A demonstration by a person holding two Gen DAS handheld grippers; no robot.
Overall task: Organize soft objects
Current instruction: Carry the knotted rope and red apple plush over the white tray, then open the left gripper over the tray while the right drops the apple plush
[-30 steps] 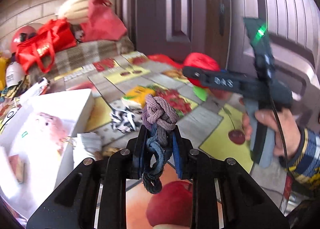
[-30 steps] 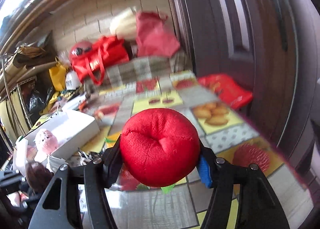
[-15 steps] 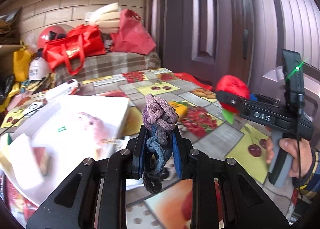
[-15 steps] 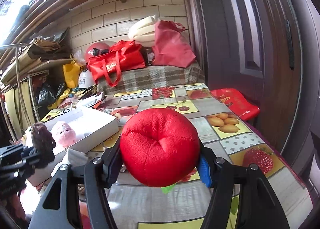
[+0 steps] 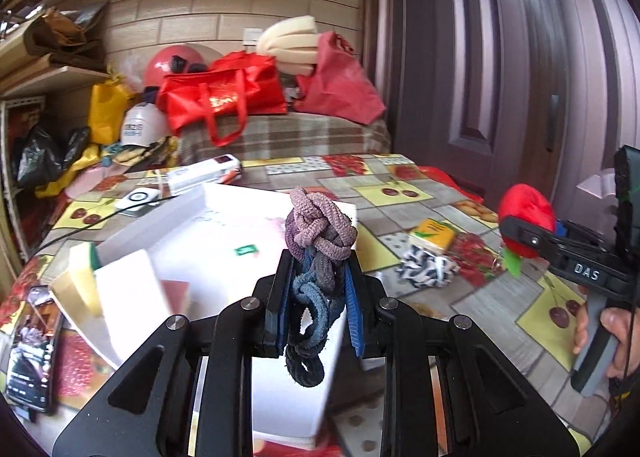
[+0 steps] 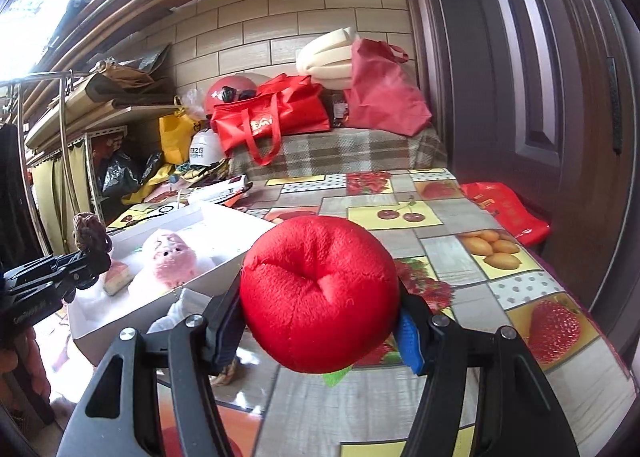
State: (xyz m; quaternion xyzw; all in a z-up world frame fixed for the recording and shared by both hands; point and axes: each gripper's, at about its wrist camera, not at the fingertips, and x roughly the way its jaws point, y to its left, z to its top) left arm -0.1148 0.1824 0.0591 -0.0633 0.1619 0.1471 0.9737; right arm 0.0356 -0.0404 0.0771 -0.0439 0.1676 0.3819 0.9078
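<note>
My left gripper (image 5: 318,297) is shut on a knotted rope toy (image 5: 318,233), pink-purple on top and blue-grey below, held over the open white box (image 5: 224,213). In the right wrist view the left gripper (image 6: 90,253) hangs at the box's left edge (image 6: 224,217). My right gripper (image 6: 320,333) is shut on a red plush apple (image 6: 320,293), held above the table to the right of the box; it also shows in the left wrist view (image 5: 528,221). A pink plush pig (image 6: 172,259) and a small cake-like block (image 6: 117,277) lie in the box.
A fruit-print tablecloth (image 6: 472,257) covers the table. A black-and-white rope toy (image 5: 430,269) and a yellow packet (image 5: 434,233) lie right of the box. A phone (image 5: 30,341) lies at front left. Red bags (image 6: 272,117) sit behind on a plaid cover. A dark door (image 6: 540,57) is at right.
My left gripper has swung left with the rope toy, from above the tablecloth to over the white box. My right gripper has kept the apple and turned a little towards the box.
</note>
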